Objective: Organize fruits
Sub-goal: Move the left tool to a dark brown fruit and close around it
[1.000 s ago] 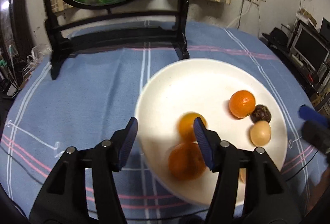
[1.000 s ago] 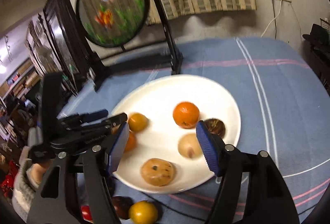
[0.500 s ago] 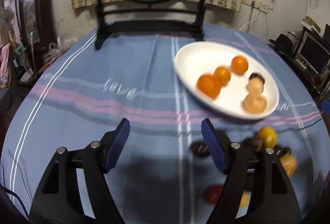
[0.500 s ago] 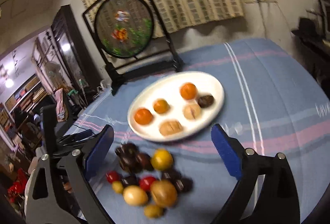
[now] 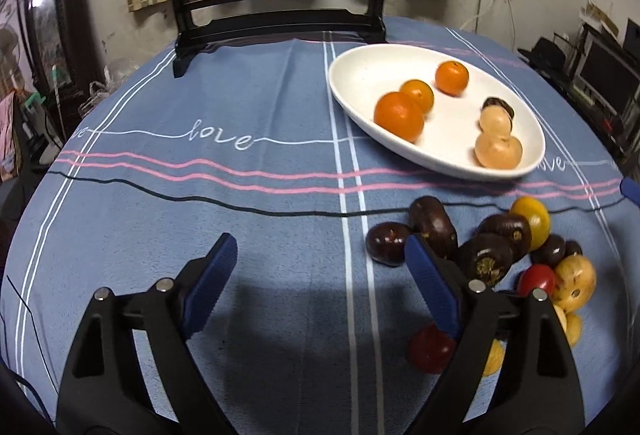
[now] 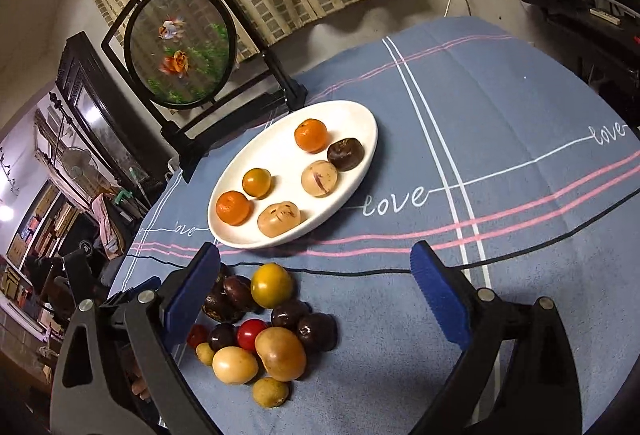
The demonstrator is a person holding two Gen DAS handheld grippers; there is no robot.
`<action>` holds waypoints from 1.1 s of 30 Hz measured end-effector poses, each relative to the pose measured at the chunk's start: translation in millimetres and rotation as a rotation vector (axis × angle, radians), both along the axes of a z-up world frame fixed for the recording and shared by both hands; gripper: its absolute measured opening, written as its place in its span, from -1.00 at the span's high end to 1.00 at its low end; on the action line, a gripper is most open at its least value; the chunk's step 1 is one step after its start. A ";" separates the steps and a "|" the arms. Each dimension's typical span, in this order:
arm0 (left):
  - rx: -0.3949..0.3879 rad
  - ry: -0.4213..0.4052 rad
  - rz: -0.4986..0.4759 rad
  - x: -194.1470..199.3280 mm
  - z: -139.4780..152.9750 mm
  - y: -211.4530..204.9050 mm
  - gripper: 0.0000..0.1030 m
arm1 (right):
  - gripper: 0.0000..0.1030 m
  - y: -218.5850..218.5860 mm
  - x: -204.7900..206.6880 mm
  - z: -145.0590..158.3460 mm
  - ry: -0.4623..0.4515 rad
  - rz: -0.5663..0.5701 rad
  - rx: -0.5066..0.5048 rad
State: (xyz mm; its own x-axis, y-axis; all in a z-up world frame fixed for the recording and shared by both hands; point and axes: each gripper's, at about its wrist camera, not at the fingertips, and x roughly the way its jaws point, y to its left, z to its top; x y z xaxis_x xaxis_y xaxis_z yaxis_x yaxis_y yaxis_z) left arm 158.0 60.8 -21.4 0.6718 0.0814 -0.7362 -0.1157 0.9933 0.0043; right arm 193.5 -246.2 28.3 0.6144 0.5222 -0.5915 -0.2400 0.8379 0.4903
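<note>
**A:** ok so what's on the plate (image 6: 362, 151) right now? I count six: two oranges, a smaller yellow-orange one, two pale tan ones and a dark one (image 6: 345, 153) near the far rim.

**B:** same count here. In the left wrist view the big orange (image 5: 399, 116) sits at the near-left edge of the plate, and the tan pair is on the right side with the dark one just behind them.

**A:** and the rest is a pile (image 6: 264, 327) on the blue cloth (image 6: 500, 115), just in front of the plate. Dark purple ones, a yellow one (image 6: 272, 285), a red one (image 6: 251, 331), a few tan and small yellowish ones, all bunched and touching.

**B:** yep, the bench is covered by that cloth, "love" stitched on it, and a black cable (image 5: 200, 199) runs across between plate and pile.

**A:** jaws?

**B:** left gripper (image 5: 320, 275) is spreading wider, only cloth between the jaws. Its right jaw sits right next to a dark fruit (image 5: 386, 243) at the pile's left edge; can't tell if it touches.

**A:** right gripper (image 6: 316, 289) is spread wide, holding nothing. The yellow one and part of the pile show between its jaws, lower down.

**B:** round fish screen (image 6: 180, 47) stands behind the plate.
</note>
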 end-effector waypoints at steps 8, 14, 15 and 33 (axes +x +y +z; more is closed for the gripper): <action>0.081 0.034 -0.046 8.5 -13.1 -13.6 -0.76 | -0.87 0.4 -0.4 -0.6 0.002 0.000 0.000; 0.111 0.047 -0.006 15.6 -16.1 -6.1 -0.77 | -0.87 0.2 1.5 -2.5 0.014 -0.004 -0.003; 0.118 0.035 0.010 13.4 -14.4 -3.2 -0.77 | -0.87 0.1 1.5 -2.4 0.014 -0.003 -0.002; 0.174 0.038 -0.050 39.1 -16.5 -16.7 -0.77 | -0.87 1.9 3.8 -7.2 0.035 -0.004 -0.008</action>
